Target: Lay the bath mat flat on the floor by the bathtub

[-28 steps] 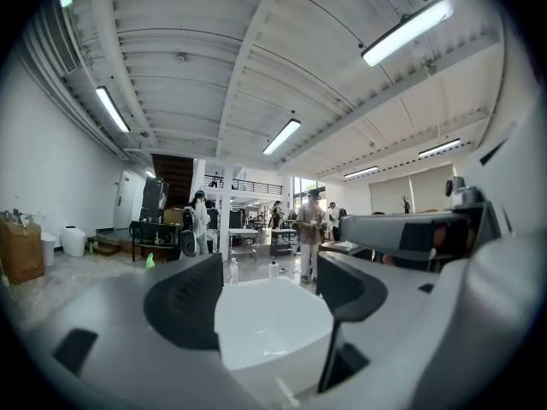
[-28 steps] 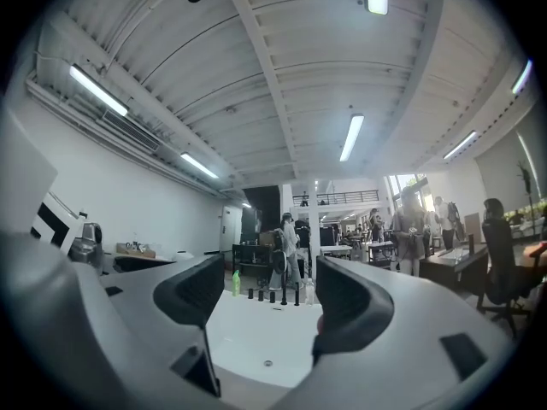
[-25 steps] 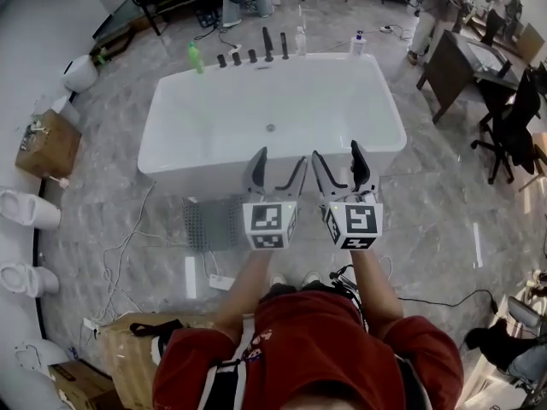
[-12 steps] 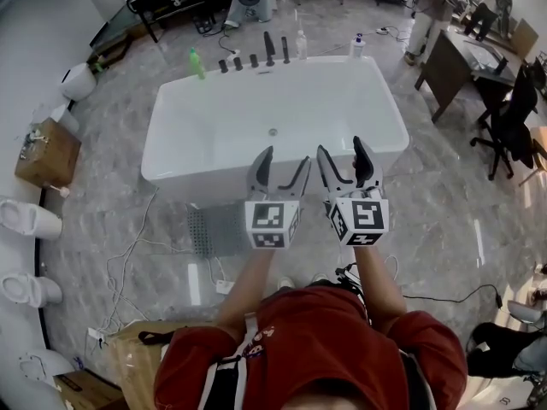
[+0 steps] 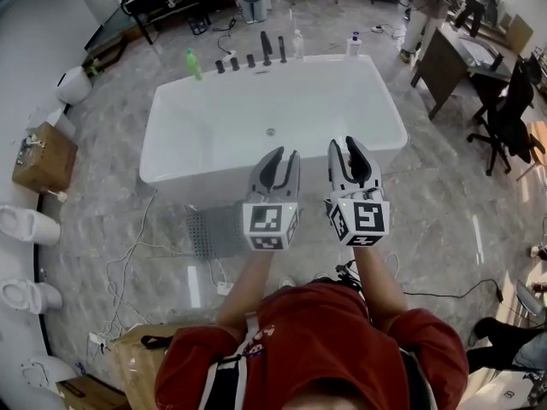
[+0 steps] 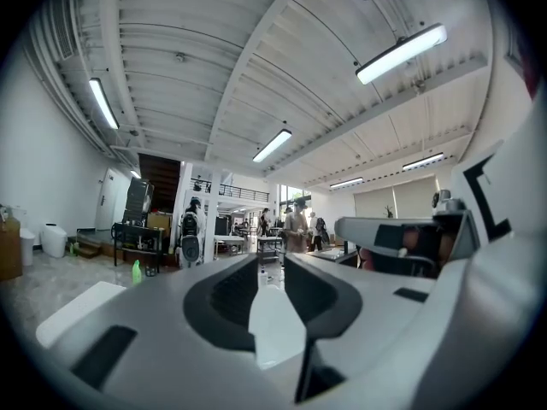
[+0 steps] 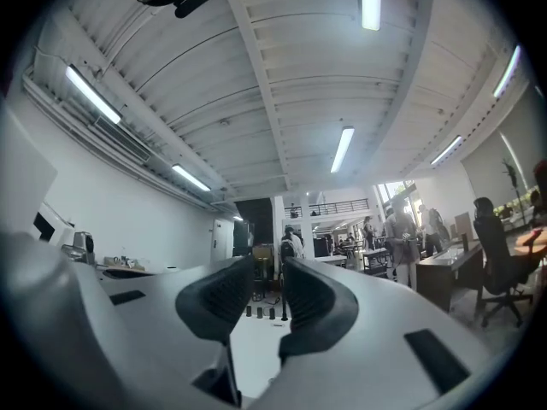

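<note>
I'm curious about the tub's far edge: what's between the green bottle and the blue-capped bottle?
A row of dark tap fittings and a pale bottle, between green bottle and blue-capped bottle; the head view shows it.

- The bathtub (image 5: pixel 273 109) is plain glossy white.
- The floor (image 5: pixel 436 203) is grey stone with pale marbled veining.
- The bath mat (image 5: pixel 214 229) is mid grey, covered in a regular grid of small dots.
- The bottle (image 5: pixel 194 63) is bright green.
- The taps (image 5: pixel 267 48) are black.
- The person's shirt (image 5: pixel 325 340) is red.
- The cardboard box (image 5: pixel 43 156) is tan brown.
- The desk (image 5: pixel 449 62) is dark brown.
</note>
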